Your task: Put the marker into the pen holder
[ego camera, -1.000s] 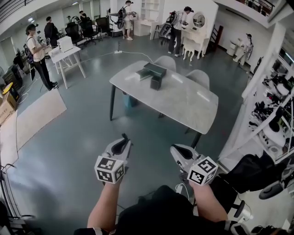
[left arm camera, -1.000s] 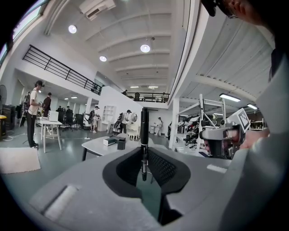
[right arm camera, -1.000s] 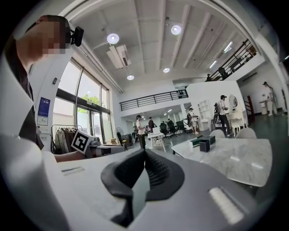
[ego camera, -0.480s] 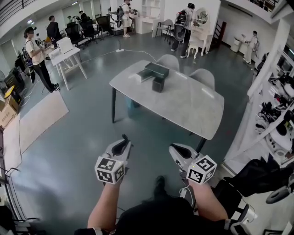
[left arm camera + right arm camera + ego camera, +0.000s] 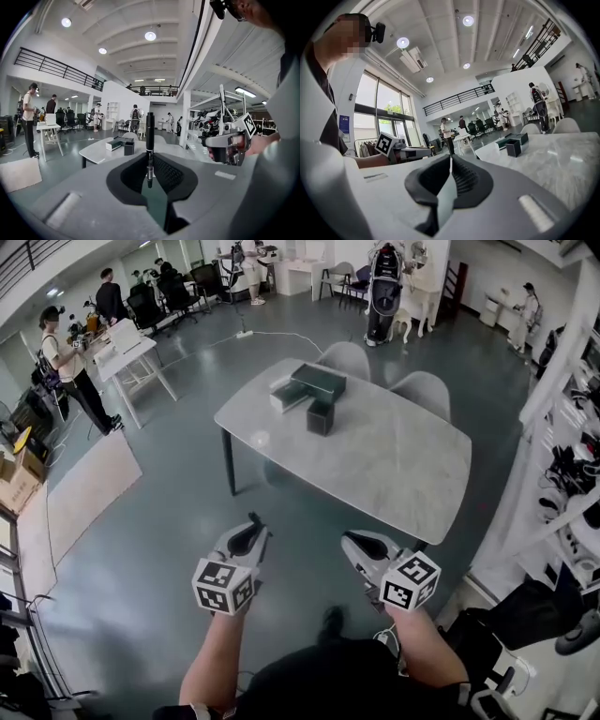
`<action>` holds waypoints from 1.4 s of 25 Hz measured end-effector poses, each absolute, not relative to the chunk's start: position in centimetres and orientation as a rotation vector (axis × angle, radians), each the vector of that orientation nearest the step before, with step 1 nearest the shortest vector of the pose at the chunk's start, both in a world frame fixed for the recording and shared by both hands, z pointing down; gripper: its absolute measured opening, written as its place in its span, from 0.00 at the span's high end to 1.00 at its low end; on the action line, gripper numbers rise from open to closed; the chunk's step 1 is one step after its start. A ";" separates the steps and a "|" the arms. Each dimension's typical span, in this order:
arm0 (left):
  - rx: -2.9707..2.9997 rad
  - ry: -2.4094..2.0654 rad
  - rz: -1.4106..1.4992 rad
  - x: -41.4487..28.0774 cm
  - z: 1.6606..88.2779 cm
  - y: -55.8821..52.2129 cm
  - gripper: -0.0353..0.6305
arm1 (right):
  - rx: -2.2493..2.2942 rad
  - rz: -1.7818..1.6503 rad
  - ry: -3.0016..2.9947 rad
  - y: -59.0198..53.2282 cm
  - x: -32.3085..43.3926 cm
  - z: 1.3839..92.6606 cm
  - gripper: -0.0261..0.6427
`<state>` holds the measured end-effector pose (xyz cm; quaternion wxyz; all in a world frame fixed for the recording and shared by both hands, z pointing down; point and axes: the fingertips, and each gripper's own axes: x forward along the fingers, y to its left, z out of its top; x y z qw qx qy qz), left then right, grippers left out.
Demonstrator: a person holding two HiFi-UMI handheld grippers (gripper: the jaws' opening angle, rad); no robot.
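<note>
Fingers of the left gripper clamped on a black marker
The right gripper is pressed shut, empty; the pen holder is seen well apart, on the table.

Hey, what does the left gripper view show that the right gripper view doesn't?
Only the left gripper view: the left tongs are shut on a black marker, which stands upright between the jaws.

Only the right gripper view: the right tongs are shut with nothing between them, and tall windows show at the left of the room.

Both: the grey table ahead, with the black pen holder and a flat box on it.
</note>
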<state>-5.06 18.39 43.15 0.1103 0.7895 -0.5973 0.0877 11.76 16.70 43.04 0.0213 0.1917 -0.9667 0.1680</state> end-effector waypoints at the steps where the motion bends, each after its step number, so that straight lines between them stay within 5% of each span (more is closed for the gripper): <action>1: 2.315 -1.755 0.264 -5.0 43.2 17.4 0.87 | 0.585 0.527 -2.999 15.7 11.8 43.1 0.96; 21: 2.347 -1.718 0.219 -3.4 43.0 5.2 0.87 | 0.503 0.540 -2.961 6.1 12.2 43.9 0.96; 35: 2.356 -1.653 0.147 -16.4 45.0 -10.3 0.87 | 0.512 0.571 -2.895 -8.5 -1.8 45.4 0.96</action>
